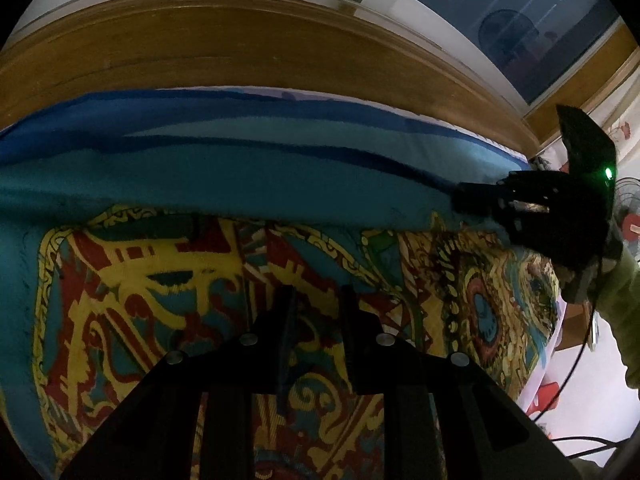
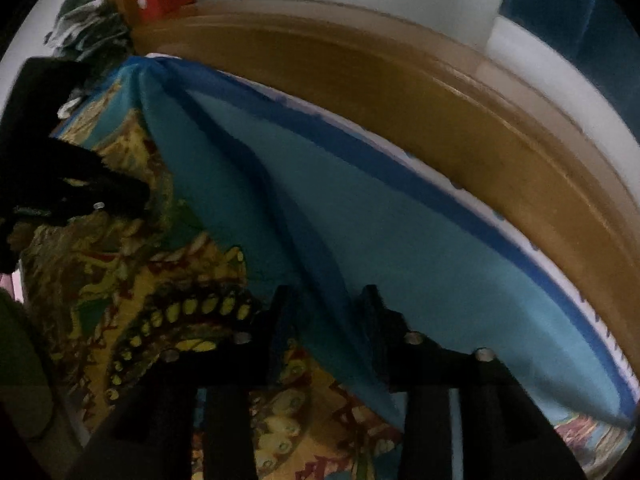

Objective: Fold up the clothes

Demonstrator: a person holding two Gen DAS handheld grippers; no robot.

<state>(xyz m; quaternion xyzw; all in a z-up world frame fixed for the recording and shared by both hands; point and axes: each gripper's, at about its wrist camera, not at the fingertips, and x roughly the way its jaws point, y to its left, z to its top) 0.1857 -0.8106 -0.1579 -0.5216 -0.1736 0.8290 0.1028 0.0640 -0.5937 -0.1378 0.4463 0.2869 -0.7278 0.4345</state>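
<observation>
A large cloth [image 1: 192, 276], teal with a yellow and red pattern and a plain teal-and-blue border, lies spread over a bed. In the left wrist view my left gripper [image 1: 318, 294] sits low over the patterned part, its fingers a little apart with cloth between them. The right wrist view shows the left gripper [image 2: 138, 196] nipping a crumpled patch. My right gripper [image 1: 460, 200] grips the teal border at the far right. A ridge of the cloth [image 2: 360, 232] runs taut between the fingers of the right gripper [image 2: 328, 294].
A wooden headboard [image 1: 240, 48] curves along the far side of the bed, with a wall and a window [image 1: 520, 12] above. To the right, the bed ends above a pale floor [image 1: 580, 392] with cables. A green sleeve [image 1: 628, 280] follows the right gripper.
</observation>
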